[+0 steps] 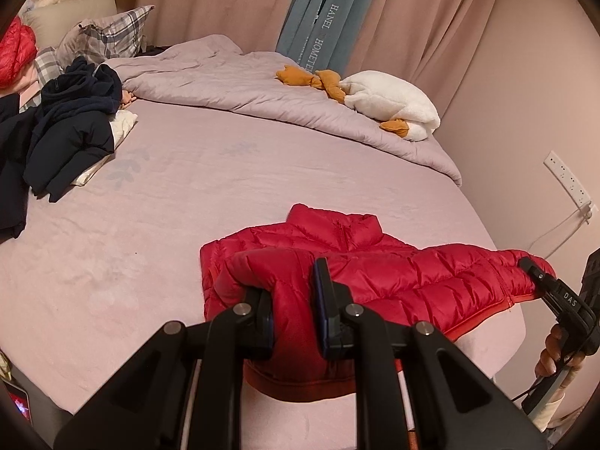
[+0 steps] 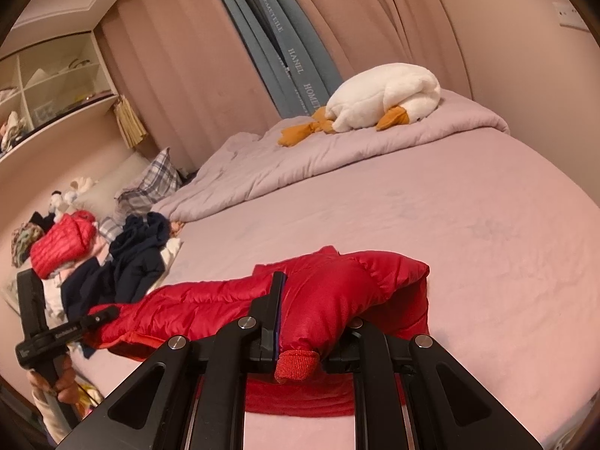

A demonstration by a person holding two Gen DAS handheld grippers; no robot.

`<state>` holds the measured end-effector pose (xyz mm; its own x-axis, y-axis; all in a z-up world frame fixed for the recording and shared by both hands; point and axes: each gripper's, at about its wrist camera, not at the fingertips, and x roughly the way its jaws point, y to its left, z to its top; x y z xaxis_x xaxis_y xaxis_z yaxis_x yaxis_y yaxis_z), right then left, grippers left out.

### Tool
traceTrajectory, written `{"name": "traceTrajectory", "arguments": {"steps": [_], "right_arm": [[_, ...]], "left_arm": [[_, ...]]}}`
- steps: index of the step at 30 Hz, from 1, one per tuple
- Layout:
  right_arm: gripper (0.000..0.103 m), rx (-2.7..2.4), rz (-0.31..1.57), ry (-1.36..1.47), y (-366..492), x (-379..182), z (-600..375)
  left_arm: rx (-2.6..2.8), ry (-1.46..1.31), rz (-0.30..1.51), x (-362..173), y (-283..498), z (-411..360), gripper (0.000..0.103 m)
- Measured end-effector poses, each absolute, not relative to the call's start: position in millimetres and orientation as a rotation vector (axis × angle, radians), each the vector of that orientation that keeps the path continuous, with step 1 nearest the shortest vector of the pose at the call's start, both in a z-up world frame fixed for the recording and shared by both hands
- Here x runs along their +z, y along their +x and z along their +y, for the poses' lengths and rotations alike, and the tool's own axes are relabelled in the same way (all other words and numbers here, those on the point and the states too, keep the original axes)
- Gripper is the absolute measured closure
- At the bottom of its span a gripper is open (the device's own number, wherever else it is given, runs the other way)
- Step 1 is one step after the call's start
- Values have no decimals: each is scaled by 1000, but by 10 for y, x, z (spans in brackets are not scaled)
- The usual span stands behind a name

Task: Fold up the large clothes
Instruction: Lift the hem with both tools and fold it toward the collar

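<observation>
A red puffer jacket (image 1: 360,258) lies on the pink bed sheet (image 1: 187,206) near the front edge, collar pointing away. My left gripper (image 1: 292,292) is shut on a fold of its left sleeve, lifted slightly off the sheet. The right gripper (image 1: 525,264) grips the jacket's other end at the far right. In the right wrist view my right gripper (image 2: 315,311) is shut on the jacket's (image 2: 210,303) right sleeve, whose ribbed cuff (image 2: 296,363) sticks out toward the camera. The left gripper (image 2: 107,313) holds the far end, with a hand below it.
A heap of dark navy clothes (image 1: 71,131) and another red jacket (image 2: 62,247) lie at the bed's left. A bunched lilac quilt (image 1: 262,93) with a white plush goose (image 1: 390,103) fills the back. Checked pillows (image 1: 108,33), curtains and a wall socket (image 1: 566,180) surround the bed.
</observation>
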<state>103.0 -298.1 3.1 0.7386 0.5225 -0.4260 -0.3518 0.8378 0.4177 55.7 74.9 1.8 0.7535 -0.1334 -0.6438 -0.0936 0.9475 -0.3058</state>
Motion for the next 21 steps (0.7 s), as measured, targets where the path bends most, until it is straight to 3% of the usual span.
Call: {"name": "traceTrajectory", "arguments": {"steps": [21], "right_arm": [[88, 460, 579, 333, 1146, 19, -2901]], "left_arm": [[15, -328, 721, -40, 732, 743, 86]]}}
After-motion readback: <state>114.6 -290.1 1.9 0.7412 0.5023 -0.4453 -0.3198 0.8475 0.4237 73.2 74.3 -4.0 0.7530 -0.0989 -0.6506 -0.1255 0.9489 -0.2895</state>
